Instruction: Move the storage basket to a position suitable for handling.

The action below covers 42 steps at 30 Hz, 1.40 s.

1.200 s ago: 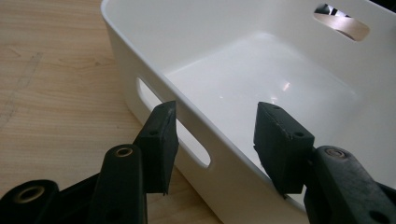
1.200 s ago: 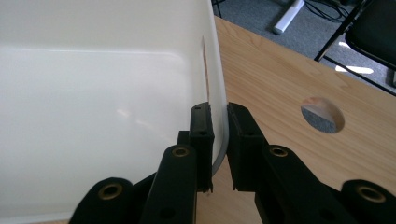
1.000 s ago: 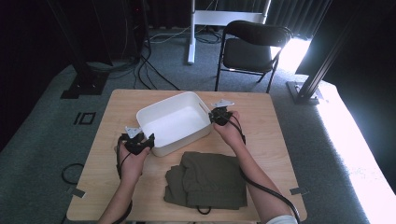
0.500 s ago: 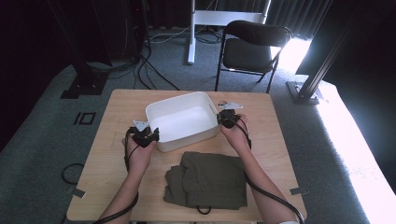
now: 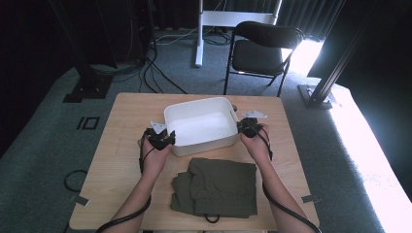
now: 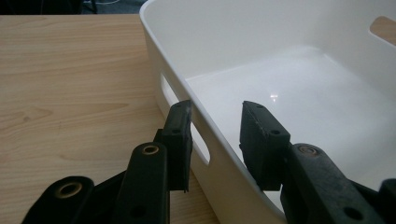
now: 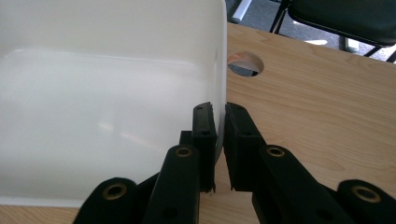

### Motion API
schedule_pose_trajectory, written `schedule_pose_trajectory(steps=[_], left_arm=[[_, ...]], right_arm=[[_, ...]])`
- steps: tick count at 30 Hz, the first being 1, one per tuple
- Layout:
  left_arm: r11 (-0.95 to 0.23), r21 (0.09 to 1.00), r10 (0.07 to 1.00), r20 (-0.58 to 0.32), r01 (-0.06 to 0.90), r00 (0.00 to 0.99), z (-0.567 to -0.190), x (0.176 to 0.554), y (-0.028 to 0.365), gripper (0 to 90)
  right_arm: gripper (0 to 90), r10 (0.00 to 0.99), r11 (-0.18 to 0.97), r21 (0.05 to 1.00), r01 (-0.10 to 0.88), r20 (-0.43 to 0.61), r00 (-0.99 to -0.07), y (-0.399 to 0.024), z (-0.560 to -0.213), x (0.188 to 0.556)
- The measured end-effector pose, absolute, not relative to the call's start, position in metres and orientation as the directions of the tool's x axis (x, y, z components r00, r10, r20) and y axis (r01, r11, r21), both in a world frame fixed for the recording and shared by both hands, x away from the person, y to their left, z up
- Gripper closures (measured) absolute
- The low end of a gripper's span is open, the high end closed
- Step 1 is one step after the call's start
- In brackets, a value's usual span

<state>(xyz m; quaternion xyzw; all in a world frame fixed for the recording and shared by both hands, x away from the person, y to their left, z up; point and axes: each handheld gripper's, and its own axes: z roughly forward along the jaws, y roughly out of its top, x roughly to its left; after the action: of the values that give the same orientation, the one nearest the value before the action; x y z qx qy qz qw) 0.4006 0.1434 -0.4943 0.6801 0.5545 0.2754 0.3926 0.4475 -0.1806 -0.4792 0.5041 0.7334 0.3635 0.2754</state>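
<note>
Now your right hand-held gripper (image 7: pixel 219 140) is clamped on the white plastic tub's (image 5: pixel 201 127) wall. Your left hand-held gripper (image 6: pixel 215 140) straddles the opposite wall, jaws apart, mid-desk (image 5: pixel 121 160).

One wooden table (image 5: pixel 121 145) carries the things. On it stands one white tub (image 5: pixel 199 127), near the far edge, with one handle slot in each short wall, two in all. One folded green garment (image 5: pixel 218 187) lies by the near edge. Two grippers: the left gripper (image 5: pixel 163 138) at the tub's left wall, the right gripper (image 5: pixel 245 127) at its right wall, one hand on each. One round hole (image 7: pixel 245 63) pierces the tabletop. One black chair (image 5: pixel 262 48) stands beyond the far edge.
</note>
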Motion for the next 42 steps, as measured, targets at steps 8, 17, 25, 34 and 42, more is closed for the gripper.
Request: schedule_pose_trajectory(steps=[8,17,25,34,42], left_arm=[[-0.113,0.836,0.962,-0.043,0.537,0.269,-0.494,0.407,0.131,66.6],[-0.115,0.832,0.952,-0.063,0.542,0.298,-0.494,0.418,0.114,68.3],[-0.139,0.829,0.942,-0.057,0.541,0.330,-0.492,0.428,0.090,69.7],[-0.172,0.830,0.929,-0.044,0.530,0.369,-0.493,0.440,0.065,70.9],[-0.189,0.828,0.925,-0.030,0.528,0.379,-0.493,0.450,0.051,71.7]], right_arm=[[83.4,0.952,0.185,0.818,0.545,-0.012,-0.305,-0.195,-0.481,0.440],[83.2,0.967,0.138,0.825,0.548,0.008,-0.256,-0.218,-0.482,0.427],[83.2,0.977,0.092,0.825,0.558,0.035,-0.212,-0.240,-0.482,0.419],[83.6,0.986,0.046,0.822,0.568,0.055,-0.160,-0.263,-0.482,0.409],[84.3,0.988,0.020,0.820,0.572,0.072,-0.139,-0.280,-0.481,0.407]])
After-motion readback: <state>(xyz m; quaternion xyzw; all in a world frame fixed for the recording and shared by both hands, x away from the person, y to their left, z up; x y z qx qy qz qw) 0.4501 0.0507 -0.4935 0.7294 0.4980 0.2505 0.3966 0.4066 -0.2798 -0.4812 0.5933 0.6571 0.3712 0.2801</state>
